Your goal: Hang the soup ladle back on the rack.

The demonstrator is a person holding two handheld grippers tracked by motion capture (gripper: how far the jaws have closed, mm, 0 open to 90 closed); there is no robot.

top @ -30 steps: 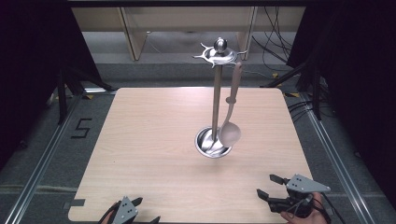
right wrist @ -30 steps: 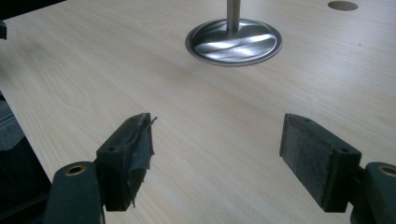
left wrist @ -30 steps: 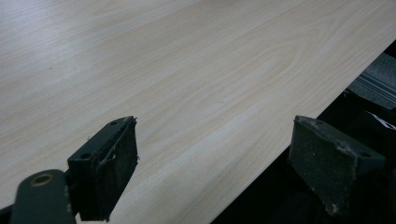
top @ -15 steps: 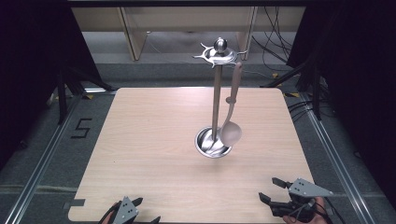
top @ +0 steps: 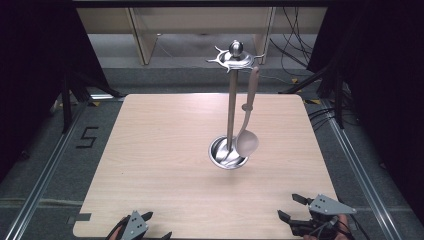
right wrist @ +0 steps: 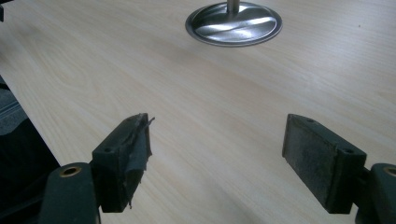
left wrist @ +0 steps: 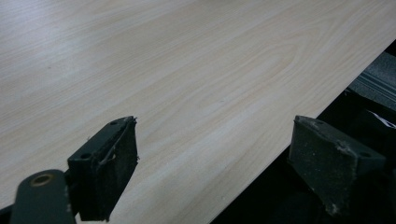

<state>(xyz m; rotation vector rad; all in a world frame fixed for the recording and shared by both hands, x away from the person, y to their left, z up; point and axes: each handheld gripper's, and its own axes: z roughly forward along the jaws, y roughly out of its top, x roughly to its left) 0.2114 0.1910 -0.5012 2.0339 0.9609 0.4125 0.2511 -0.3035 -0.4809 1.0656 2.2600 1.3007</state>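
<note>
The ladle (top: 247, 125) hangs from a hook at the crown of the steel stand (top: 231, 107), its long axis close to vertical, handle up and bowl down beside the round base (right wrist: 234, 24), bowl just above or perhaps touching the dish rim; I cannot tell which from here. From the right tool (top: 295, 207) the ladle lies ahead and a little to the left, well apart across bare wood, and from the left tool (top: 150, 225) it lies ahead and further off to the right, so the right hand is the nearer of the two and the likelier one to go for it. In the right gripper view the base sits straight ahead, just left of the line between the jaws, which suggests a forward reach with a lift would bring that tool to the handle. The right tool is spread wide, its two black pads (right wrist: 322, 158) far apart with nothing between them, hovering low over the near edge of the tabletop (top: 165, 150). The left tool (left wrist: 215, 172) is likewise wide open and empty, poised over the near edge of the wood with one pad (left wrist: 109, 168) above the surface and the other out past the edge, gripping and touching nothing
</note>
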